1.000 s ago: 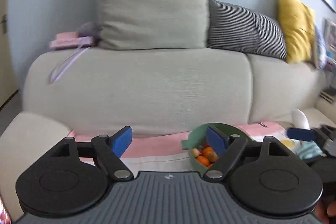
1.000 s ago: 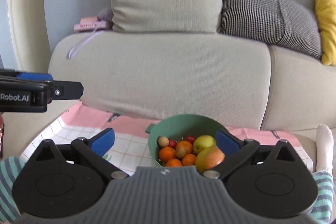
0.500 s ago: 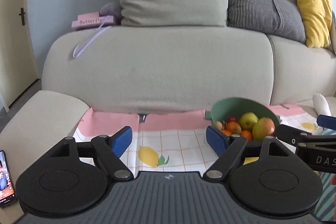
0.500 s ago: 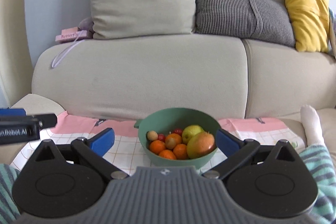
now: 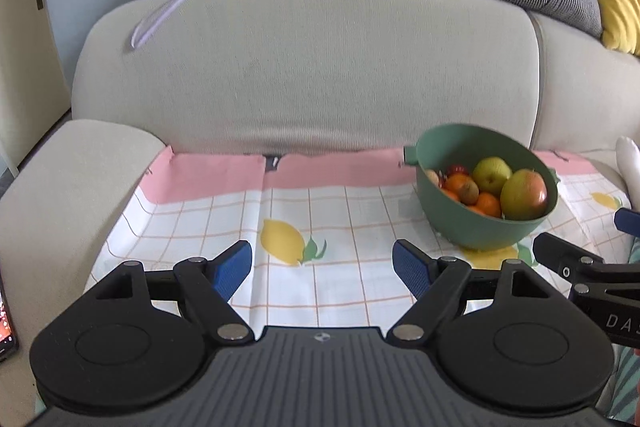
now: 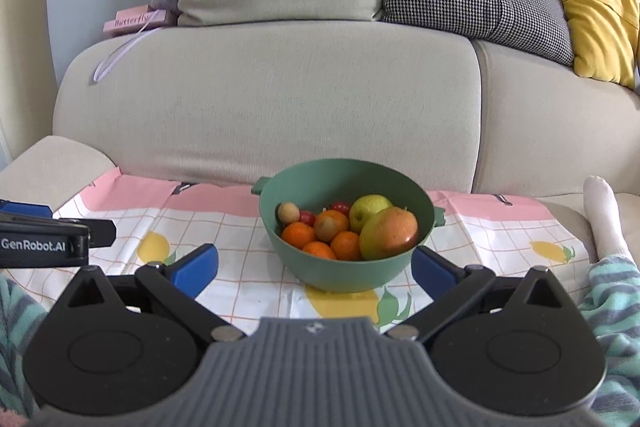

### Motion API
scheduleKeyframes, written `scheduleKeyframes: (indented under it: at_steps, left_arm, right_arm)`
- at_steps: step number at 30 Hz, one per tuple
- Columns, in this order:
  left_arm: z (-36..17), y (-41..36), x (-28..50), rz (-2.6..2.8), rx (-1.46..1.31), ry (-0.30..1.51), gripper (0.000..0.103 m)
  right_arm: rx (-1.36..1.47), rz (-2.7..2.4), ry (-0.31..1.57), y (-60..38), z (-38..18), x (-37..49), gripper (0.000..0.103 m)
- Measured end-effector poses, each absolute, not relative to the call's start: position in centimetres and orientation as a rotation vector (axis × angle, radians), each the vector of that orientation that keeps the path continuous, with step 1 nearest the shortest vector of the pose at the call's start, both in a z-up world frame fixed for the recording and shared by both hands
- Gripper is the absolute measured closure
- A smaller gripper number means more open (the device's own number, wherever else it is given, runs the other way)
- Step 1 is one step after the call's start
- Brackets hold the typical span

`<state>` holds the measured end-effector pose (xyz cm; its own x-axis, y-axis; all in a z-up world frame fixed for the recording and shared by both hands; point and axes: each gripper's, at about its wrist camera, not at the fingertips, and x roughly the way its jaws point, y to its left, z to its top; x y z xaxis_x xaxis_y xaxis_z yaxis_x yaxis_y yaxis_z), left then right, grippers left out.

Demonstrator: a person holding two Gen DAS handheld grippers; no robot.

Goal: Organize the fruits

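phone [image 5: 6, 323] only beside left tongs [image 5: 322, 265]

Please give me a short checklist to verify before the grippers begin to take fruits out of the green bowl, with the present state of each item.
1. Left gripper open and empty: ok.
2. Right gripper open and empty: ok.
3. Green bowl upright on the lemon-print cloth: ok.
4. Mango lies on top at the bowl's near right, not covered: ok.
5. Bare cloth left of the bowl for laying fruits out: ok.
6. Cloth lies flat on the sofa seat: not ok, creases show.
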<state>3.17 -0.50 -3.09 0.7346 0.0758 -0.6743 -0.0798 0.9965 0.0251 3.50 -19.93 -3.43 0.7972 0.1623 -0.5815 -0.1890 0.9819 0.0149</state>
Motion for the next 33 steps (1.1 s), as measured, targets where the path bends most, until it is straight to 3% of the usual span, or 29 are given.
scheduleKeyframes:
  at_steps: [33]
  left_arm:
    - [-3.46, -0.49, 3.09, 0.092, 0.017, 0.786, 0.009]
  right_arm:
    - [-0.042, 0.192, 0.618, -20.06, -3.48, 3.09, 0.004]
